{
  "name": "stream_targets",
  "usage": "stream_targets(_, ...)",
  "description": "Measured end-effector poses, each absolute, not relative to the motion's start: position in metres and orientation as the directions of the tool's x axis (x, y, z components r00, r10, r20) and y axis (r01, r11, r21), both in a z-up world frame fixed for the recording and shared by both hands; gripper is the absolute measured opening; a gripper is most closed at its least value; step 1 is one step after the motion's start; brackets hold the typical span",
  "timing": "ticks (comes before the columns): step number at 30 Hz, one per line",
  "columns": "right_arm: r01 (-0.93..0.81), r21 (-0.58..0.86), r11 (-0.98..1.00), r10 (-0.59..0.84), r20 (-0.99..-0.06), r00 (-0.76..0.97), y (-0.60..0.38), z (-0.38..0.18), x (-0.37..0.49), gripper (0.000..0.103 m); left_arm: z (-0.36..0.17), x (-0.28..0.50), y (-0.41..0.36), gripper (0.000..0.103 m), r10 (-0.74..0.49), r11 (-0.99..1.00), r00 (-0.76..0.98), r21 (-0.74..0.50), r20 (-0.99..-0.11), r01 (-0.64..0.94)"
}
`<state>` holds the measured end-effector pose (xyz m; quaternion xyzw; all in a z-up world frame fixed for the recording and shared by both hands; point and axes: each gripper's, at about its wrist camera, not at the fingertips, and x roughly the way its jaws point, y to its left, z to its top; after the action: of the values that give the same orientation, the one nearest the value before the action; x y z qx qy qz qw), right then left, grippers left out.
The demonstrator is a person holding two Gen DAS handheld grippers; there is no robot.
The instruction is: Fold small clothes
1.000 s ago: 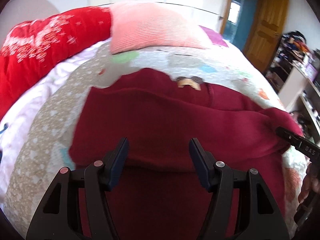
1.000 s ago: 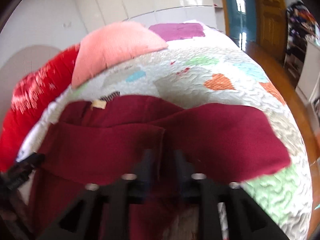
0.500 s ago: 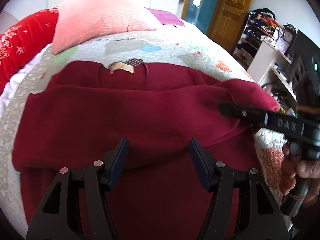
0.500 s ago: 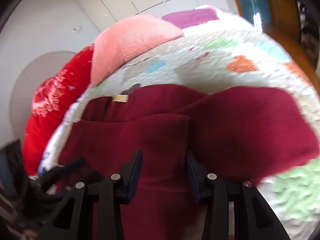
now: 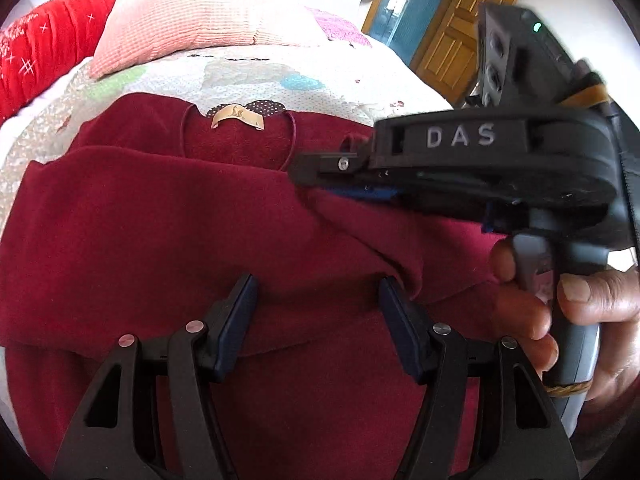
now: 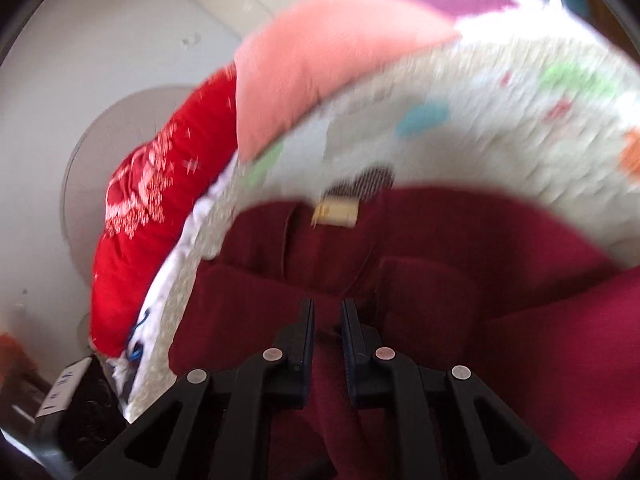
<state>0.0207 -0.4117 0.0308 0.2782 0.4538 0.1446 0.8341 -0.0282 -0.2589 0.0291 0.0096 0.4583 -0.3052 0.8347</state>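
Note:
A dark red fleece top (image 5: 152, 240) lies on the quilted bed, collar and tan label (image 5: 238, 119) at the far side, its left sleeve folded across the body. My left gripper (image 5: 316, 312) is open and empty just above the garment's middle. My right gripper (image 6: 327, 322) is shut on a fold of the red fabric and carries the right sleeve over the body. In the left wrist view it (image 5: 304, 178) reaches in from the right, its tip near the collar, with the fabric draped below it.
The patchwork quilt (image 5: 256, 76) covers the bed. A pink pillow (image 5: 192, 16) and a red pillow (image 5: 44, 56) lie at the head. A wooden door (image 5: 460, 40) stands beyond the bed on the right. A dark object (image 6: 80, 396) lies beside the bed's left edge.
My right gripper has closed on the right sleeve and swung it leftward over the garment's body, toward the collar. My left gripper has stayed open above the middle.

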Motion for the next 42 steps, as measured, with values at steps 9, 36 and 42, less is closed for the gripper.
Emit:
stream_targets(9,-0.033,0.521,0.853,0.425,-0.658,0.621,-0.445,0.07,-0.053,0.045,0.027,-0.026,-0.249,0.063,-0.567,0.787,0.373,-0.35,-0.734,0.509)
stream_targets(36,-0.137,0.02,0.99,0.108,-0.73,0.674,-0.397,0.052,-0.091,0.004,0.028,-0.021,-0.231,0.063,-0.635,0.755,0.351,-0.455,-0.688,0.472)
stream_targets(42,0.119,0.299,0.947,0.083,-0.584,0.808,-0.509,0.111,-0.139,0.0,0.028,-0.024,-0.235,0.063,-0.611,0.769,0.368,-0.415,-0.701,0.486)
